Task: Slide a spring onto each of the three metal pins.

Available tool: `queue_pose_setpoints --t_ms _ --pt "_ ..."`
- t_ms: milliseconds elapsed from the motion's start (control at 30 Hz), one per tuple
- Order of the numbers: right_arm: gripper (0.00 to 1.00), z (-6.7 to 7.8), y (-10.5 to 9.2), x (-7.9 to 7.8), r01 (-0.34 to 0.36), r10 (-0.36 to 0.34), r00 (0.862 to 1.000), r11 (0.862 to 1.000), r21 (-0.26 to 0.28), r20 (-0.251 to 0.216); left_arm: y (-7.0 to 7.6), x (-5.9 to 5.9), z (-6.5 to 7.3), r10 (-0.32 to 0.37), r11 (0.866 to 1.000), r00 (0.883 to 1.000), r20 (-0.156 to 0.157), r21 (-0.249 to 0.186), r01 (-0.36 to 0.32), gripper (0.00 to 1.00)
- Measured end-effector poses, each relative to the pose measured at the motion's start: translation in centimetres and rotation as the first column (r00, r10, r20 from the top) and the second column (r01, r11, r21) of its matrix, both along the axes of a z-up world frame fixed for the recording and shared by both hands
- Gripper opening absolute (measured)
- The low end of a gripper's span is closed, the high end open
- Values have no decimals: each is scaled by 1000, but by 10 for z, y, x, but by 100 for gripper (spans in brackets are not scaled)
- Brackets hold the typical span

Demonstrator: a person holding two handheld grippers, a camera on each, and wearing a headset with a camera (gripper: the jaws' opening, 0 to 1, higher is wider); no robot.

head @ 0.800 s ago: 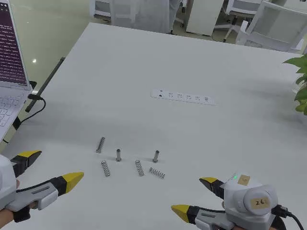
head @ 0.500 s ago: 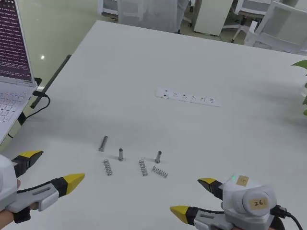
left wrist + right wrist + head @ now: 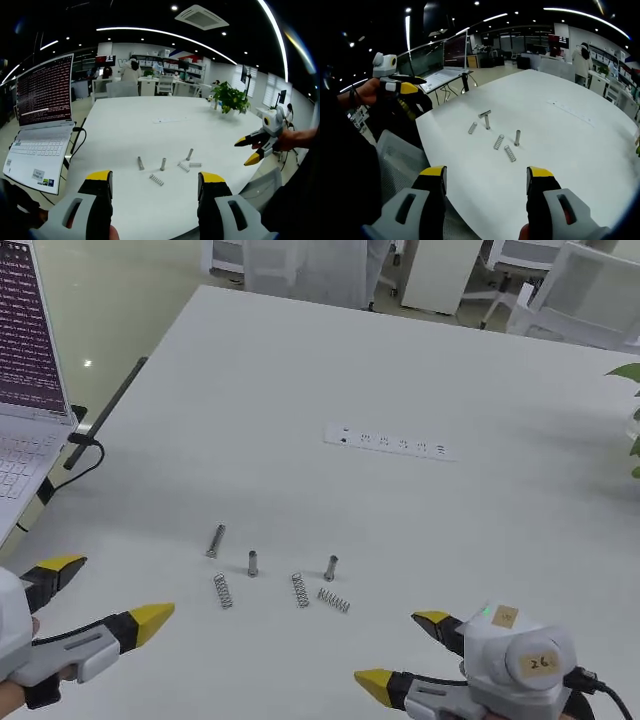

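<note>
Gaping empty, left gripper point(image 3: 107, 590) and right gripper point(image 3: 401, 648) flank springs point(image 3: 299, 589), seemingly bare pins point(image 3: 252, 562), ahead.

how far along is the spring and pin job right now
Done: nothing; the left spring, middle spring and right spring lie loose on the table. In hand: nothing; the left hand-held gripper and right hand-held gripper are open, empty. Left: all three, the lying pin, left upright pin and right upright pin.

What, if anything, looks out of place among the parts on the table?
The leftmost pin lies tipped on its side, while the middle pin and the right pin stand upright. Nothing else stands out.
</note>
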State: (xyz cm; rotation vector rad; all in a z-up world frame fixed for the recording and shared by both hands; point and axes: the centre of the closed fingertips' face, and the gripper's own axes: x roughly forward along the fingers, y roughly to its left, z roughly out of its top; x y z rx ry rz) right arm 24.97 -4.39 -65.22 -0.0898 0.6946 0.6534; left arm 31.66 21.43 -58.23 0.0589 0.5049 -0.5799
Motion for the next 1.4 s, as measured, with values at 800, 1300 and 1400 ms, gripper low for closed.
queue_pose_setpoints --t_ms 800,1300,1400 --pt "63 -1 -7 -14 89 -89 996 996 -23 -1 -9 11 -4 -79 997 997 1 -11 79 66" --pt "62 -1 -2 -15 101 -101 995 995 -25 -3 0 10 -9 -79 997 997 -15 -15 79 64" --pt "62 -3 -2 -16 105 -105 994 994 -23 -7 0 10 -10 -83 997 996 -17 -10 83 64"
